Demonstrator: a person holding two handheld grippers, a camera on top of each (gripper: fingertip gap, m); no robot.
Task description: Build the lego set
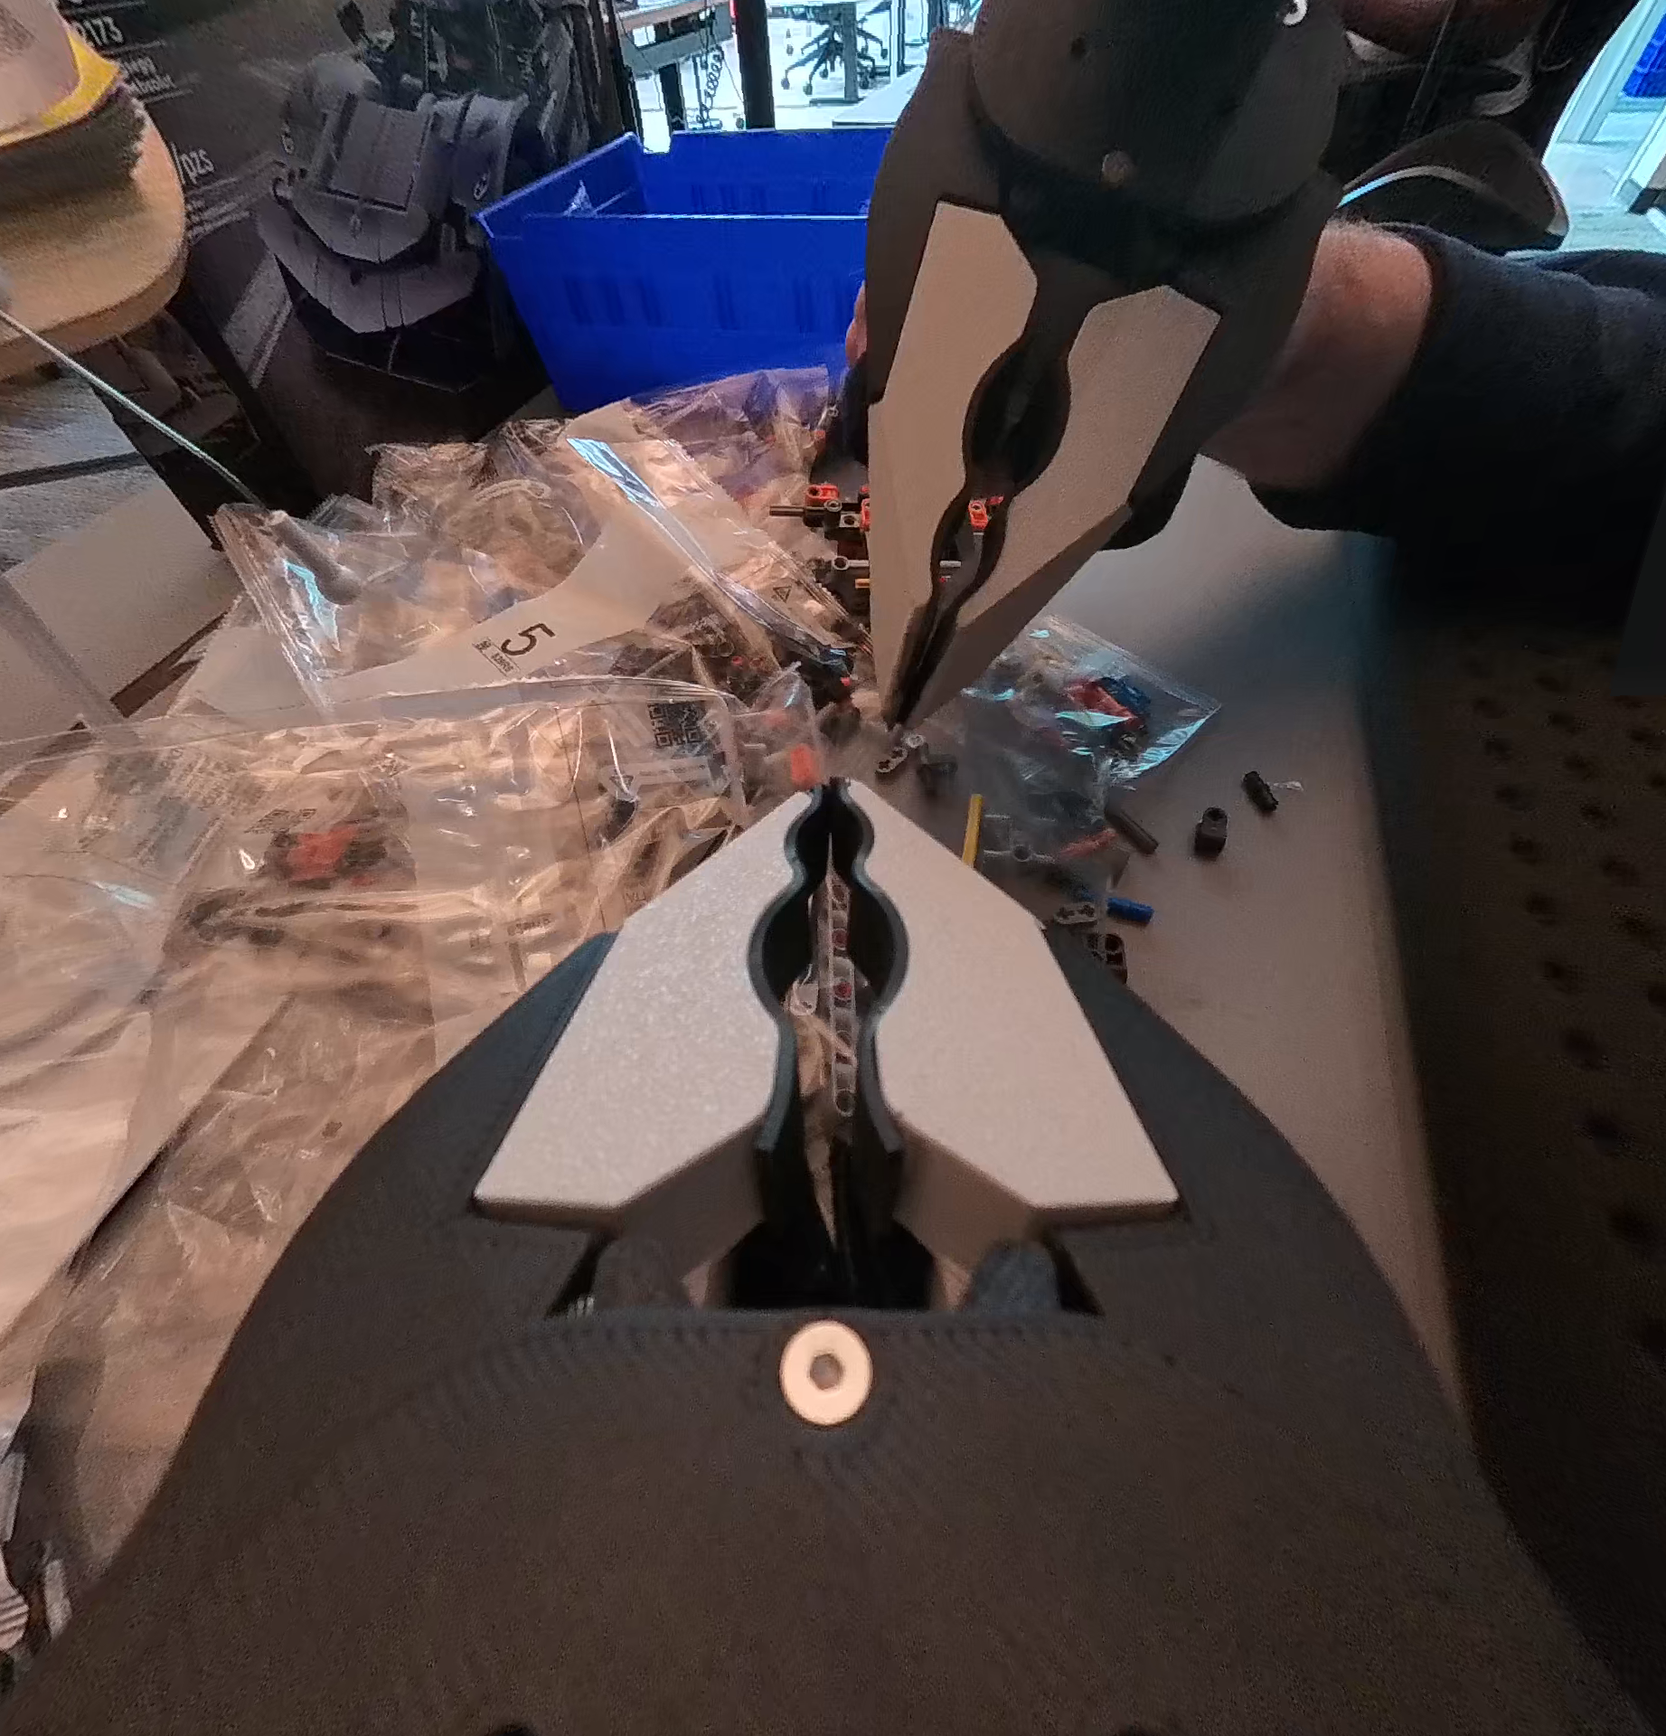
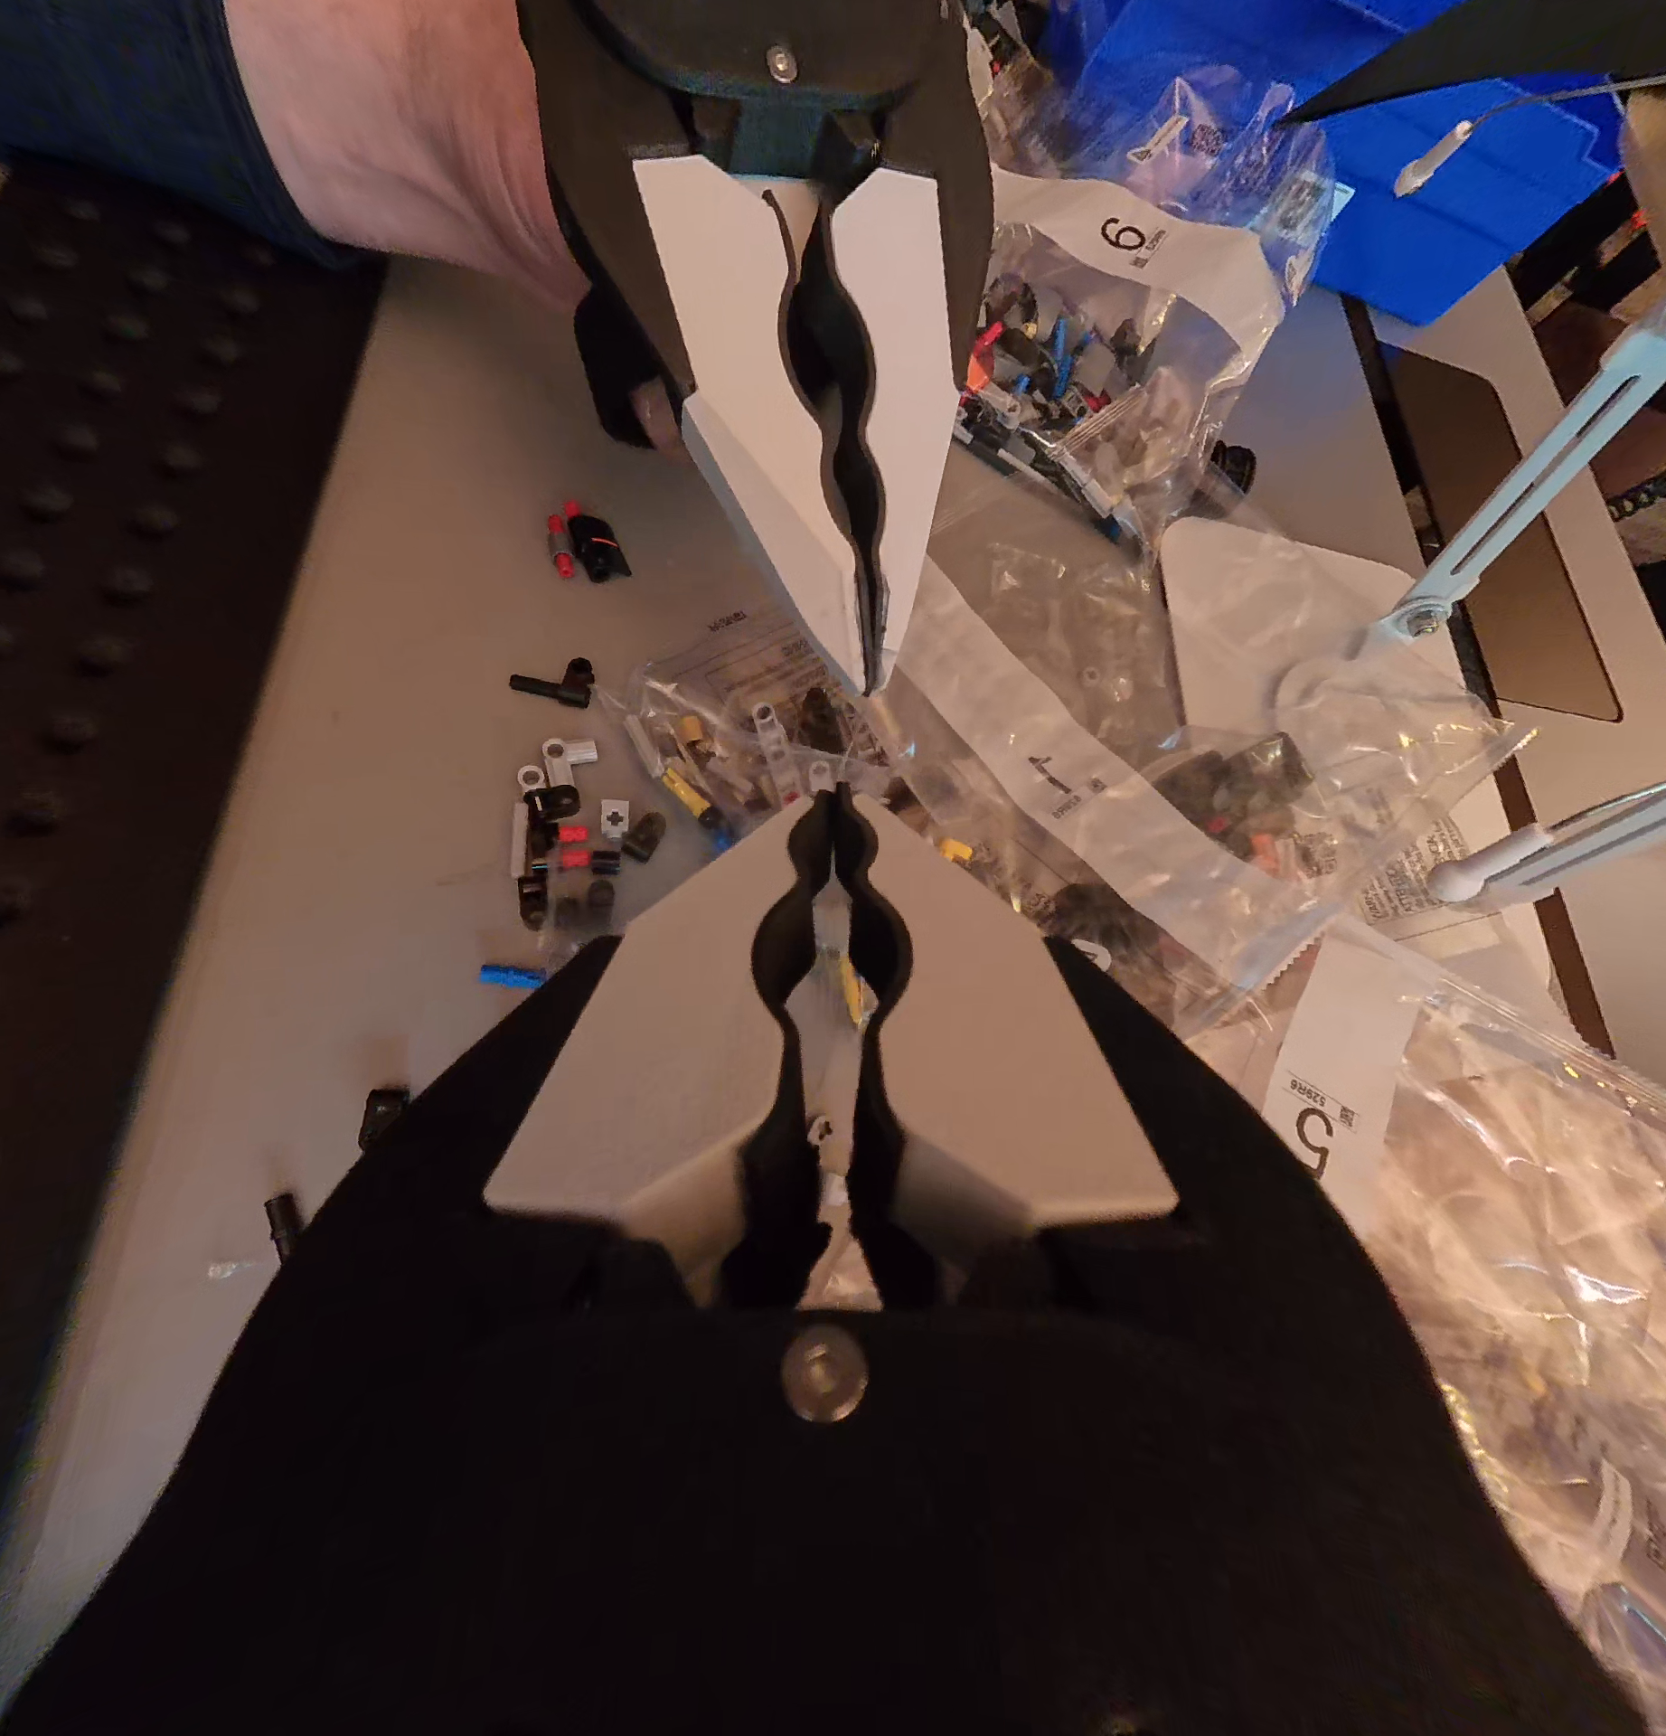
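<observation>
Jaws, left gripper (image 1: 831,794): pressed together; clear film appears to be pinched at the tips, though this cannot be confirmed from either view.
Jaws, right gripper (image 2: 831,798): closed to the tips, seemingly on the same film.
Task item: small clear plastic bag of mixed yellow, grey and black lego pieces (image 2: 744,742), lying flat on the grey tabletop (image 2: 359,582).
Bearing: bag sits directly between the two opposed tip pairs, which nearly meet over its edge; both grippers are judged equally near.
Axis: bag's long side runs across the line joining the grippers, so a pull apart would tear along that line.
Appearance: crinkled, glossy, partly emptied; loose black, red and pale grey pins and connectors (image 2: 566,845) are scattered just beside it.
Surroundings: larger numbered clear bags (image 1: 491,658) piled nearby; blue plastic bin (image 1: 697,272) behind.
</observation>
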